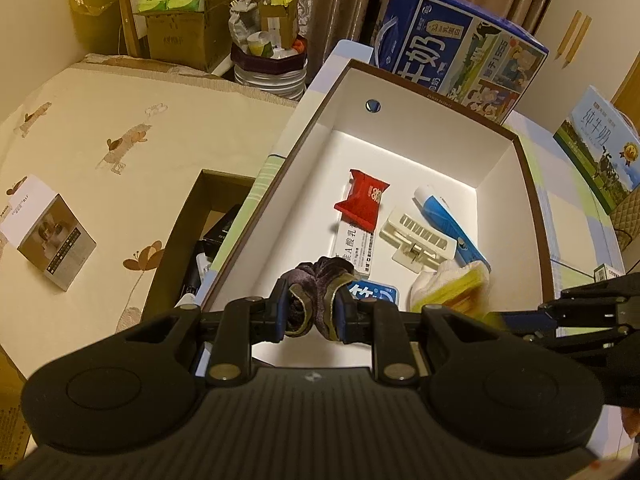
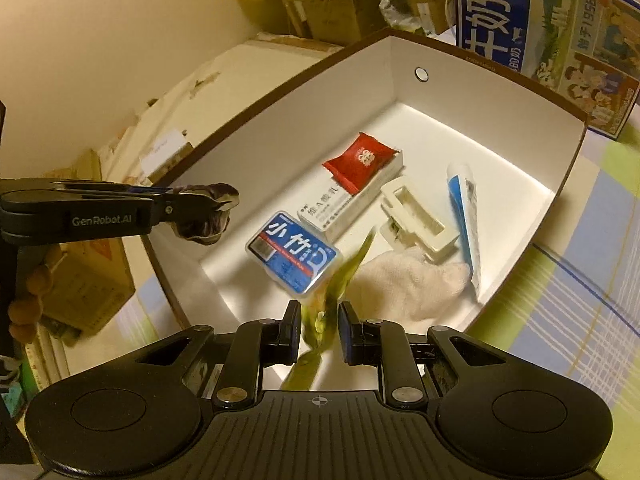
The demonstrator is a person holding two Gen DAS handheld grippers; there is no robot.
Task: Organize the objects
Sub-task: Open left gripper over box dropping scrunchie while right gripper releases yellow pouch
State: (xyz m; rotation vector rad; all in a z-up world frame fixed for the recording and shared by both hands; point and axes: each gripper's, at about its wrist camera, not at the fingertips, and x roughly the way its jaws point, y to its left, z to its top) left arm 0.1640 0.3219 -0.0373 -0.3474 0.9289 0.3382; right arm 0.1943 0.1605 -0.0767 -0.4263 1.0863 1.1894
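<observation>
My left gripper [image 1: 312, 312] is shut on a dark velvet scrunchie [image 1: 316, 280] just above the near left corner of a white box with a brown rim [image 1: 400, 128]. From the right wrist view it hangs at the left [image 2: 208, 208] over the box's edge. My right gripper [image 2: 319, 320] stands open over the near side of the box [image 2: 320, 112]. A blurred yellow-green item [image 2: 352, 264] lies loose between its fingers, above a white cloth [image 2: 408, 284]. A red packet [image 1: 360, 200], a white medicine box [image 2: 352, 204], a hair clip [image 1: 416, 236], a blue tube [image 1: 444, 216] and a blue case [image 2: 292, 256] lie inside.
A blue milk carton [image 1: 452, 48] stands behind the box and a second one [image 1: 600, 148] at the right. An open brown box [image 1: 192, 240] sits to the left on the bed cover, near a small carton [image 1: 52, 236]. Cardboard boxes [image 1: 188, 32] crowd the back.
</observation>
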